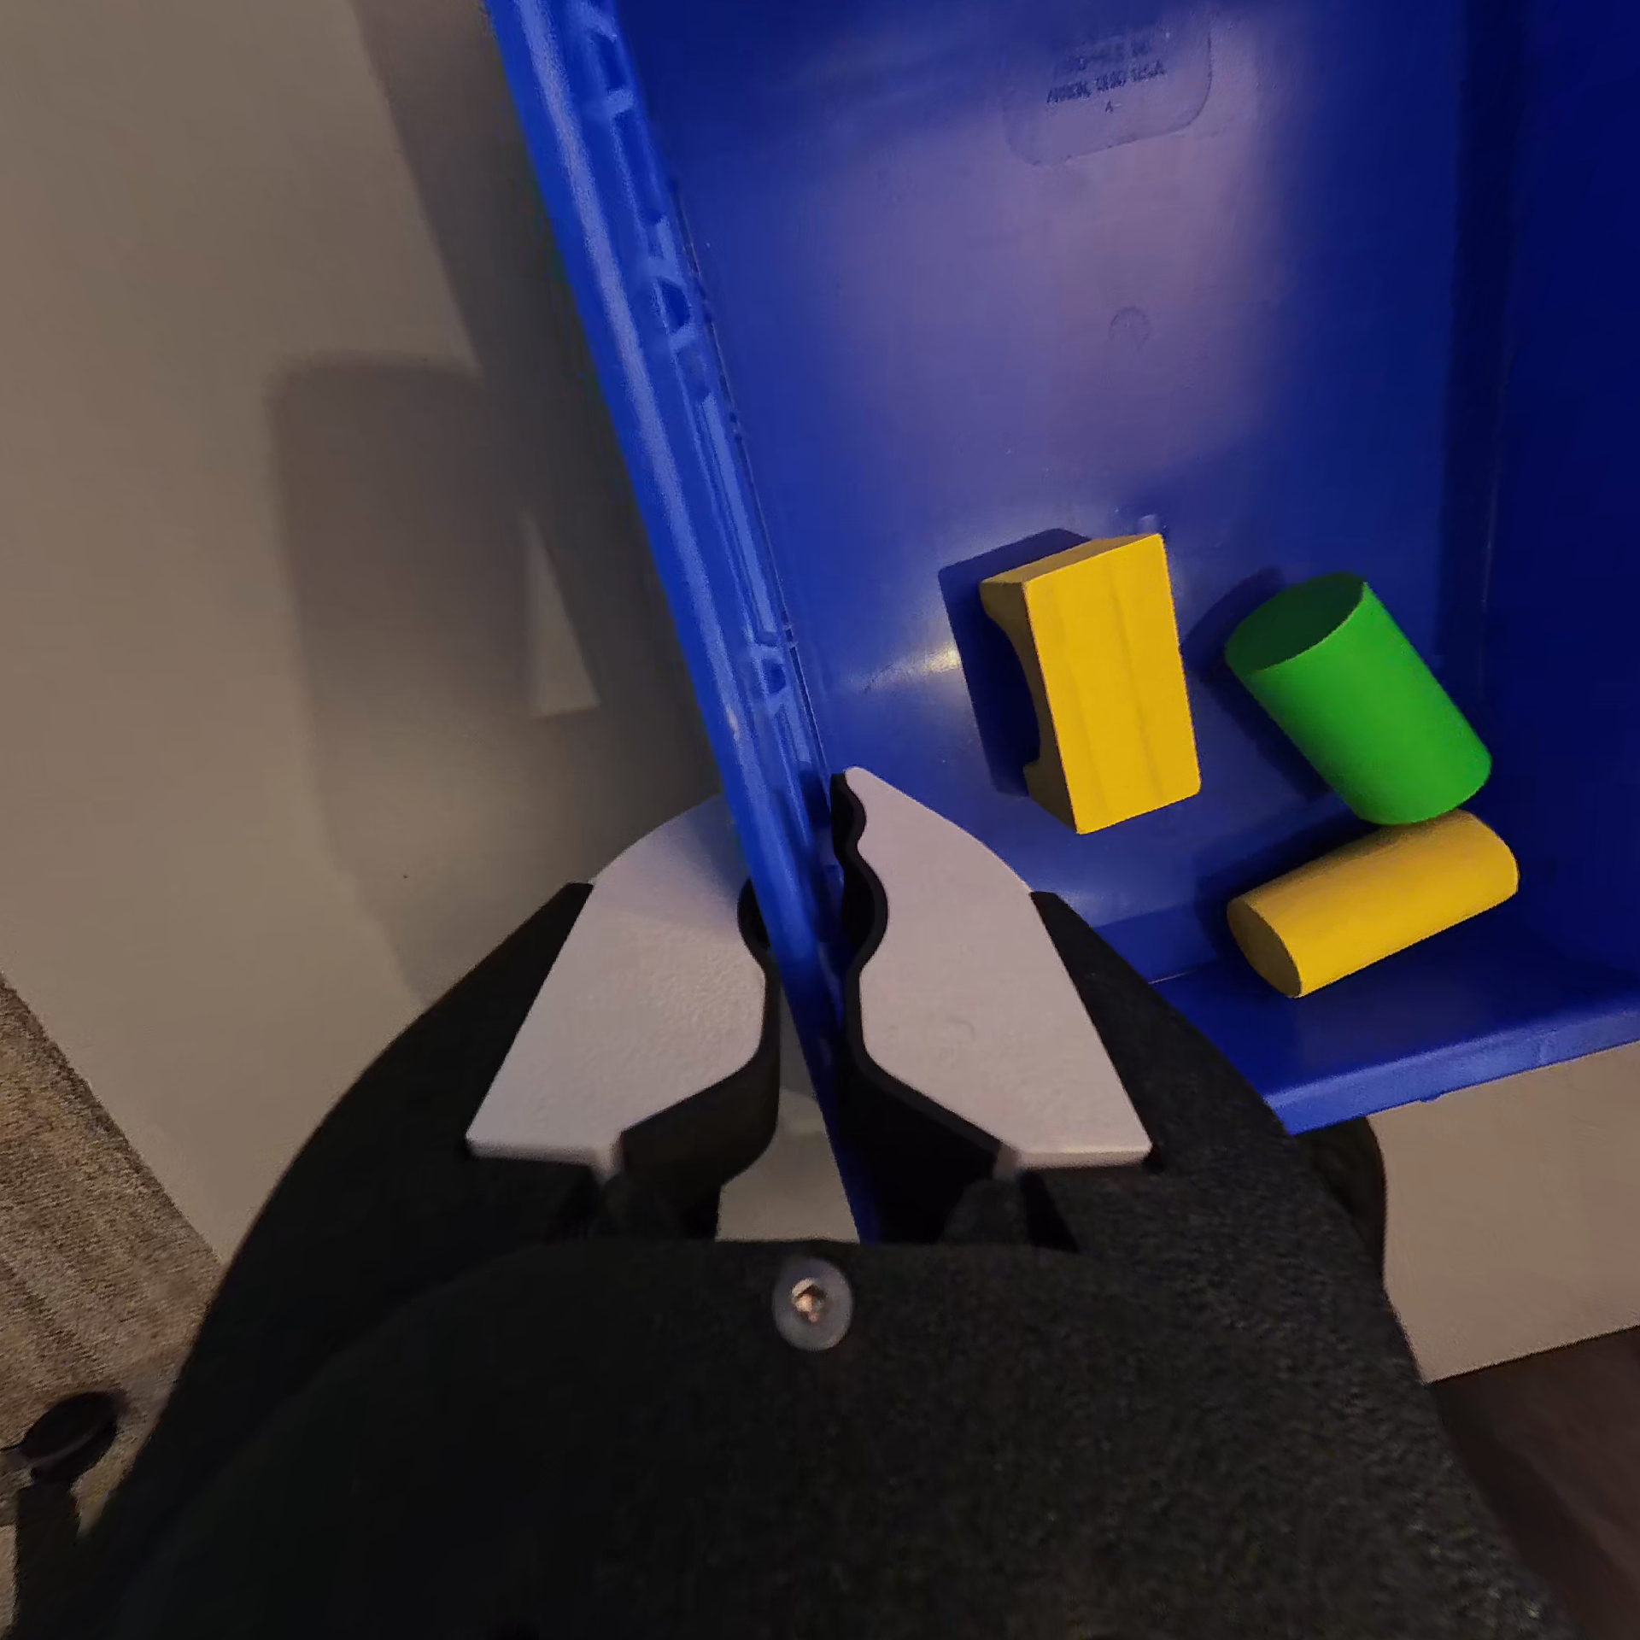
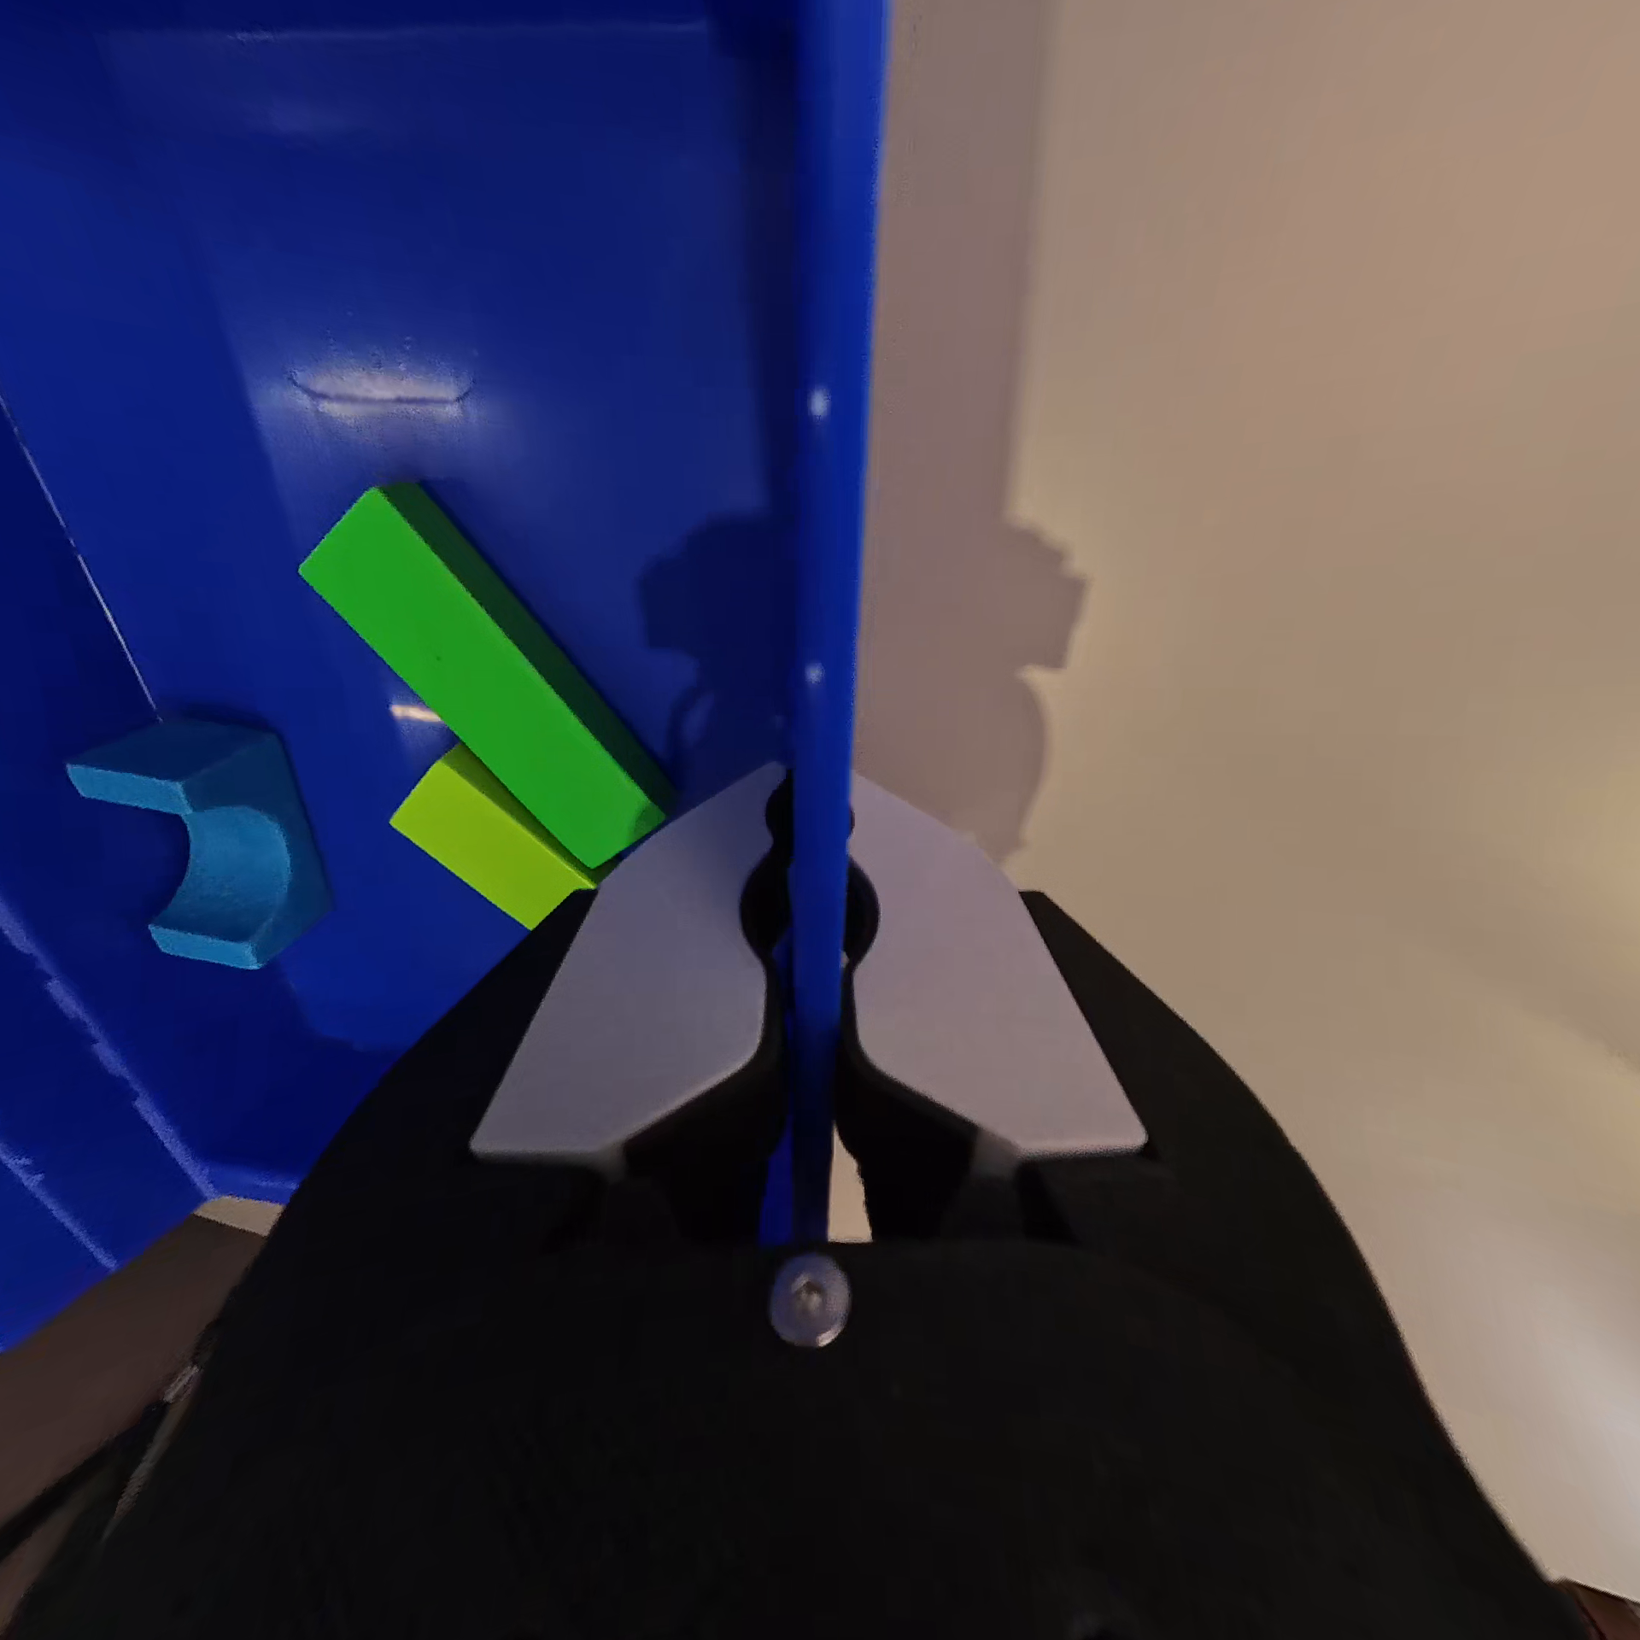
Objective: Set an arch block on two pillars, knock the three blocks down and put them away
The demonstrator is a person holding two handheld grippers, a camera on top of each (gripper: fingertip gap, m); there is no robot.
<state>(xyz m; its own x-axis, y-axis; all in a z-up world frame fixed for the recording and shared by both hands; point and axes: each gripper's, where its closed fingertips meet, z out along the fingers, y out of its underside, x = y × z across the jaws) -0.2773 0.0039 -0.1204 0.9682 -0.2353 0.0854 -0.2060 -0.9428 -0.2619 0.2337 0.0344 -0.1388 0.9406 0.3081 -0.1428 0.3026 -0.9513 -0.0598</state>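
My left gripper (image 1: 790, 852) is shut on the left wall of a blue plastic bin (image 1: 674, 426). Inside the bin, in the left wrist view, lie a yellow arch block (image 1: 1109, 683), a green cylinder (image 1: 1358, 701) and a yellow cylinder (image 1: 1371, 901), close together near the bin's near right corner. My right gripper (image 2: 812, 825) is shut on the bin's right wall (image 2: 830, 444). In the right wrist view the bin holds a blue arch block (image 2: 213, 843), a long green block (image 2: 479, 674) and a lime block (image 2: 488, 843) partly under it.
The bin stands on a pale tabletop (image 1: 266, 532), which also shows in the right wrist view (image 2: 1287, 532). A woven grey surface (image 1: 80, 1198) shows at the lower left of the left wrist view. The table's near edge (image 1: 1509, 1313) lies at the lower right. Across from one pair of fingers to the other is roughly 50 centimetres.
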